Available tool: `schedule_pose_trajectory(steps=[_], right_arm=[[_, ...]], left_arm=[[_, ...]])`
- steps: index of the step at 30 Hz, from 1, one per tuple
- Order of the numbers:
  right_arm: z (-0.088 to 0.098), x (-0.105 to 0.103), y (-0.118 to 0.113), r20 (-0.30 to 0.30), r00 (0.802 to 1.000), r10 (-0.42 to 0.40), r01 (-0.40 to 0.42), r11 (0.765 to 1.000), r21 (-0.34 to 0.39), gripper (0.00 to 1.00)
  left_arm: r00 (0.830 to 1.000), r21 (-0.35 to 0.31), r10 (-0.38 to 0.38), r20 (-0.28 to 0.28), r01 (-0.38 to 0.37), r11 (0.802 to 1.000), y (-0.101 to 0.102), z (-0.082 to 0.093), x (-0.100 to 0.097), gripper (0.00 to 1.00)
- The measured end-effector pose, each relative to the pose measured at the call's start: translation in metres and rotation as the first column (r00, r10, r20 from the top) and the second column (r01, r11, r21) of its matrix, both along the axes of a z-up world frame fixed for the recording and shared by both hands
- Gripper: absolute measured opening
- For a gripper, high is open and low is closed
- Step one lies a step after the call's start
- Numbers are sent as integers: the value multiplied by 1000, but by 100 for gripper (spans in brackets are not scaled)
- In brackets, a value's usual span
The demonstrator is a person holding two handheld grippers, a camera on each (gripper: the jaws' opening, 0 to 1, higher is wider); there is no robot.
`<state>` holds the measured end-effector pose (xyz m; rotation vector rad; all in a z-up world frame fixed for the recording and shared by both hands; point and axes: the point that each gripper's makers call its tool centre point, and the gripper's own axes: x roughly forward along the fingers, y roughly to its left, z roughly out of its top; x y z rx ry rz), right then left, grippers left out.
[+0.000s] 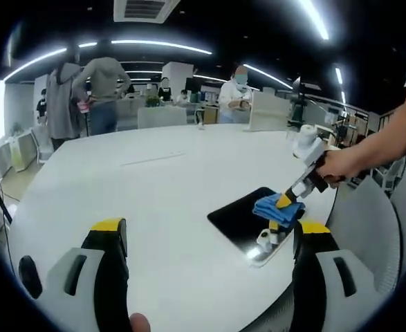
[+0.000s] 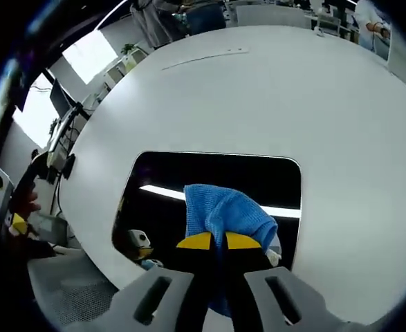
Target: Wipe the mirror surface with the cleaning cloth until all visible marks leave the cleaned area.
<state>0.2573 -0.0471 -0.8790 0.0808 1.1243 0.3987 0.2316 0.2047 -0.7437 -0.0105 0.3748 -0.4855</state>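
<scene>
2 tongs are in play, and only my right tongs (image 2: 211,242) carry the work: their yellow tips are pressed together on a bunched fold of the blue cleaning cloth (image 2: 223,211), which hangs down onto the mirror (image 2: 209,173). My left tongs (image 1: 209,232) are spread wide over bare worktop (image 1: 154,180) and pinch nothing.

To do this step well, I judge I should keep the cloth flat against the glass rather than dragging only its tip, work in overlapping passes from 1 edge of the mirror to the other, and press lightly so the slab does not slide on the smooth worktop. The mirror sits close to the worktop's near edge on my right side, so pushing toward that edge could nudge it off; strokes toward the middle of the worktop seem safer. My idle left tongs could steady a corner if it shifts.

The mirror is a dark rectangle with rounded corners and a pale rim, lying flat. It reflects 2 bright strips of ceiling light, and a small reflection of the tongs shows near its corner. I cannot tell from here whether any marks remain on the glass.
</scene>
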Motion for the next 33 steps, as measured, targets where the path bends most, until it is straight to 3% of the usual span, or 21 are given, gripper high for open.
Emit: schedule_pose_trajectory(steps=[33], right_arm=[[1,-44,0,-28,1000,1,1,999,47,0]], left_arm=[[1000,-1,-5,7,5,1000,-2,-1,2,99]])
